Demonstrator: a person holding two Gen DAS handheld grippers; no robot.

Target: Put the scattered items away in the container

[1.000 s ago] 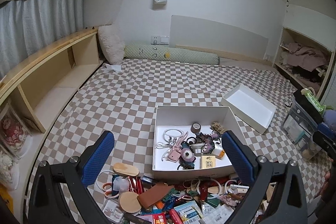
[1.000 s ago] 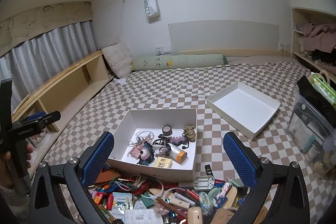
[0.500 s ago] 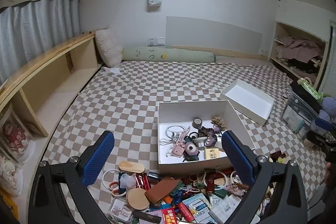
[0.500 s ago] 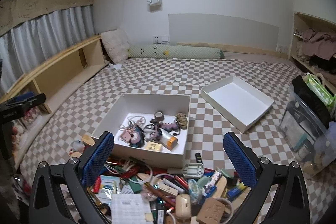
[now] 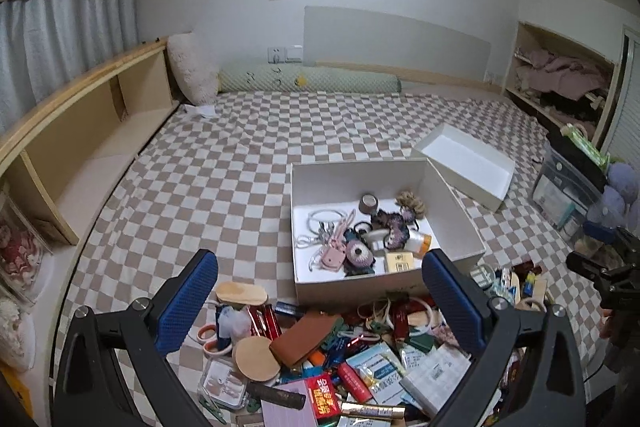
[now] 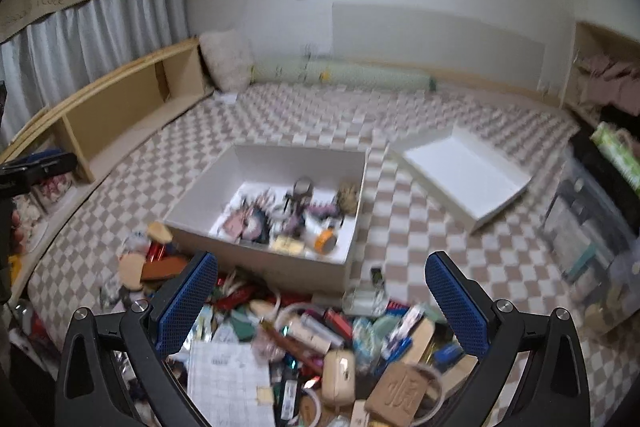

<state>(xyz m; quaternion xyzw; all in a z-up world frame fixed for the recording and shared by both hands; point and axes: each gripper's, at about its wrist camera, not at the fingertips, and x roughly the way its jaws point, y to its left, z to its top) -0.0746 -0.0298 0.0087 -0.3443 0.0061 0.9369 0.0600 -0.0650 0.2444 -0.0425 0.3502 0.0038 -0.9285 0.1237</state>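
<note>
Hovering over near heap of scattered small items [image 5: 344,355] | left gripper [image 5: 320,307] jaws wide apart, empty | right gripper [image 6: 322,307] likewise | white rectangular cardboard box [image 5: 460,219] beyond, part-filled.

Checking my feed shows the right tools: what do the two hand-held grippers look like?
Both match. The left hand-held gripper and right hand-held gripper each have a black frame with silver screws and two fingers faced with blue textured pads. No cables or markings show.
</note>
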